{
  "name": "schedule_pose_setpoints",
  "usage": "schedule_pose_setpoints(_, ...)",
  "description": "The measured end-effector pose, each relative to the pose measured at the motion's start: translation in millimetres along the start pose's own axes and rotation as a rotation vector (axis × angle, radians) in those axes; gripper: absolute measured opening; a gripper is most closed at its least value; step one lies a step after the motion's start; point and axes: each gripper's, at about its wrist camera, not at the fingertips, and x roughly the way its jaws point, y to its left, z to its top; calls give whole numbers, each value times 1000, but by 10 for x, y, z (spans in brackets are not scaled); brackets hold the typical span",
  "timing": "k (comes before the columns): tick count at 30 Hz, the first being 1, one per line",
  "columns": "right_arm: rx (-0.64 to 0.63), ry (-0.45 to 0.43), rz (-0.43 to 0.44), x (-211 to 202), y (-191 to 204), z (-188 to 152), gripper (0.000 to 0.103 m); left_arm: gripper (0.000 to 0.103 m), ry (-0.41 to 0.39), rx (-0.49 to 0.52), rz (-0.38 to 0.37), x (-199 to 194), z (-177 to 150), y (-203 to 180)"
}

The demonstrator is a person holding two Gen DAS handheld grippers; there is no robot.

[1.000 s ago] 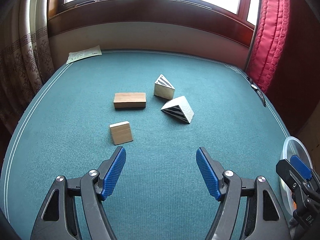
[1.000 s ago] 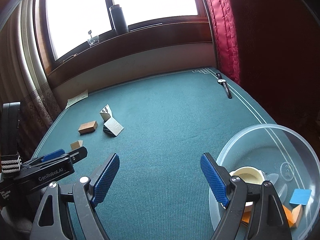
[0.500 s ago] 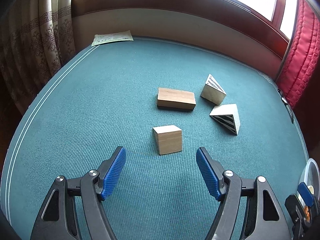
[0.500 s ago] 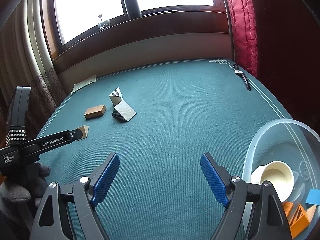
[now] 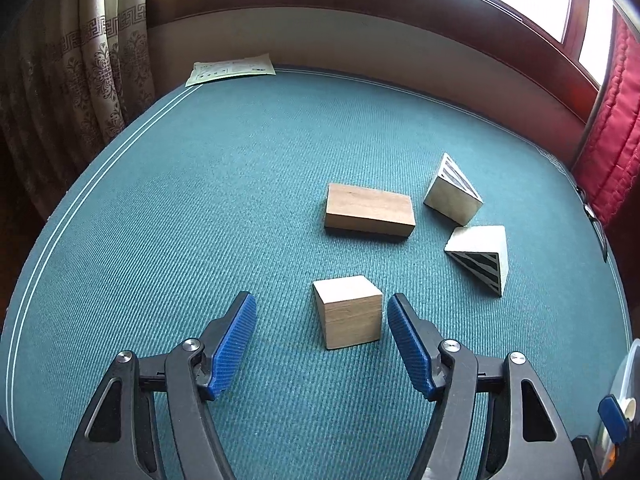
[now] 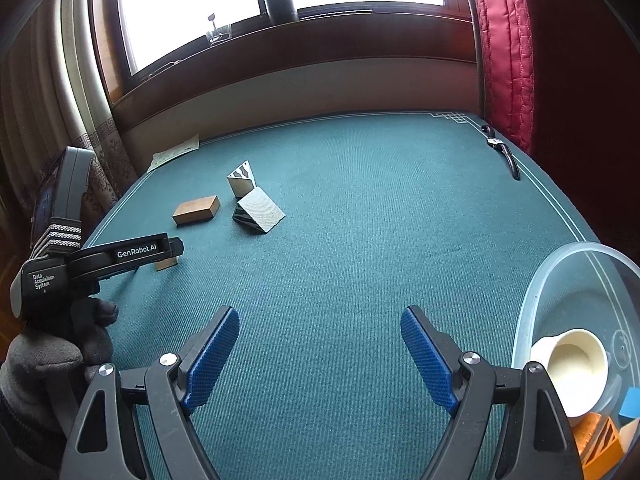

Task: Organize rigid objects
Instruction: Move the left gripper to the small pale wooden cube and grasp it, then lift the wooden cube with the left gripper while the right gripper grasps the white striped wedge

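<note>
A small pale wooden cube [image 5: 348,310] lies on the teal table cloth, just ahead of my open left gripper [image 5: 320,320], nearer its right fingertip. Beyond it lie a flat brown wooden block [image 5: 368,210] and two striped white wedges [image 5: 452,196] [image 5: 480,254]. In the right wrist view the left gripper [image 6: 120,258] hides most of the cube [image 6: 166,264]; the brown block [image 6: 196,209] and wedges [image 6: 260,212] lie behind. My right gripper [image 6: 320,344] is open and empty over bare cloth, left of a clear plastic bowl [image 6: 560,268].
The bowl holds a cream cup [image 6: 574,364], a blue piece [image 6: 632,400] and orange pieces [image 6: 600,440]. A paper sheet [image 5: 230,69] lies at the far left corner. A wristwatch [image 6: 504,152] lies at the far right edge. Curtains flank the table.
My left gripper has swung left and moved forward, so the cube now sits just ahead of its open jaws. The right gripper has shifted slightly; the bowl stays at its right.
</note>
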Motion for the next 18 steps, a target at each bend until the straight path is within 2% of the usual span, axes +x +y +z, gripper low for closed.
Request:
schedule_pose_setpoints(3, -22, 18, 5, 44, 40, -9, 86, 60, -18, -1, 3, 8, 9, 20)
schedule_pose_setpoints(8, -38, 39, 18, 108, 97, 18, 86, 39, -19, 9, -12, 5, -5, 24)
schedule_pose_setpoints(11, -50, 38, 16, 140, 133, 65, 86, 32, -15, 10, -29, -24, -20, 34)
schedule_pose_setpoints(18, -33, 54, 27, 324, 161, 233, 86, 32, -30, 16, -32, -99, -62, 61)
